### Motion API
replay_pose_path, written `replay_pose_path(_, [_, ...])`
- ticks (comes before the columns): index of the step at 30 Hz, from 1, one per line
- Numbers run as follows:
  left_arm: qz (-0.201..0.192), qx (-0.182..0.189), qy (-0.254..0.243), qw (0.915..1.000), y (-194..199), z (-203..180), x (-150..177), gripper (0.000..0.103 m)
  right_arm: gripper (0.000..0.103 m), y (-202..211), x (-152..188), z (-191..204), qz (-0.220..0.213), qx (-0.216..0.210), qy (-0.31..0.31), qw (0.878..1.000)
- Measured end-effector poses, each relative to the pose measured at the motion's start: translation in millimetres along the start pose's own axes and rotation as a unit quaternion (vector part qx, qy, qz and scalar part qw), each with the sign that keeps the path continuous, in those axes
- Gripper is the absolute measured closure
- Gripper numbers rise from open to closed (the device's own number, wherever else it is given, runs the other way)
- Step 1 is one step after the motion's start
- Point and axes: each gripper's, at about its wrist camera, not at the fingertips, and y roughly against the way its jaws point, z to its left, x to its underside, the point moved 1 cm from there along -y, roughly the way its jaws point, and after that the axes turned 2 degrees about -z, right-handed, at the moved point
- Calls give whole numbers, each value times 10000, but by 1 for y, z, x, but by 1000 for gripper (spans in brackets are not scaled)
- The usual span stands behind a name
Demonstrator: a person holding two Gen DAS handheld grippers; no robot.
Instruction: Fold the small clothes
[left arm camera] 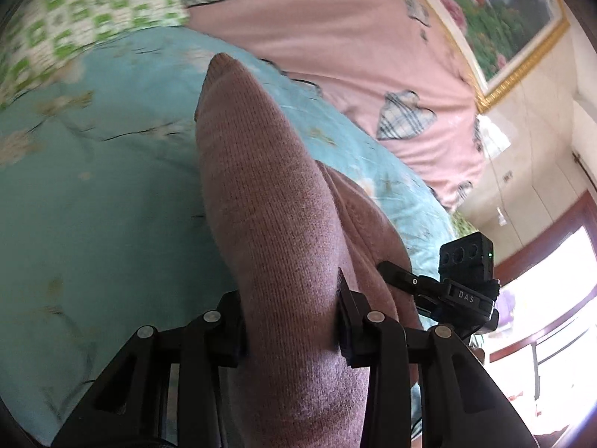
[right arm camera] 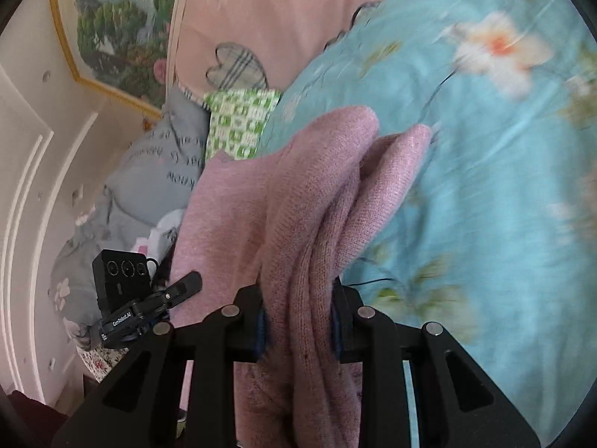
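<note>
A dusty pink knitted garment (left arm camera: 261,186) is held up over a light blue flowered bedspread (left arm camera: 93,186). In the left wrist view my left gripper (left arm camera: 293,324) is shut on a thick bunch of the knit, which stretches forward and upward from the pads. In the right wrist view my right gripper (right arm camera: 298,321) is shut on several folded layers of the same pink garment (right arm camera: 298,194), which drape over the pads and hang below. The right gripper (left arm camera: 466,287) shows at the garment's right edge in the left wrist view. The left gripper (right arm camera: 130,298) shows at its left edge in the right wrist view.
The blue bedspread (right arm camera: 485,186) covers the bed. Behind it lie a pink blanket with plaid hearts (left arm camera: 354,56), a green-and-white checked pillow (right arm camera: 238,123) and a grey printed quilt (right arm camera: 149,179). A gold-framed picture (left arm camera: 503,11) hangs on the wall, beside a bright window (left arm camera: 552,298).
</note>
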Motion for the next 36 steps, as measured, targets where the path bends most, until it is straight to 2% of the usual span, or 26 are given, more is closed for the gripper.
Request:
replay_pose_path(4, [106,-342,99,9993,-12,34,8,65,76,-31,1,3,137,343,220,9991])
replay_pose_path(6, [133,-348,130,9992,-18,47,14,62,75,-33,0,-1,167,554,308,9978])
replay_pose_path(10, [18,-318,78,9995,-22,48,20,57,74,-36,1,-11,238,712,329,9966])
replay_pose_path(14, [17,-564,32,9984,-16,41,24,50,71,-31,3,-10,206,799,333,9960])
replay_pose_path(15, [19,-637,6,9980,-14,38,25,50,67,-30,3,-7,191,835,352,9957])
replay_pose_path(21, [-237,-1266,-395,9909,24,19,34,50,64,-7,8,18,-154,1296,673,9892])
replay_pose_path(24, [-385,-1520,-727,9850,44,6,46,50,64,15,15,35,-439,1362,878,9858])
replay_pose_path(27, [-526,-1709,-837,9803,61,-2,57,52,64,33,26,54,-692,1401,1153,9810])
replay_pose_path(32, [-672,-1364,-944,9839,76,-14,68,52,65,35,45,79,-818,1306,1428,9777])
replay_pose_path(36, [-570,-1329,-1034,9841,67,-21,72,52,65,23,56,83,-755,1666,1599,9700])
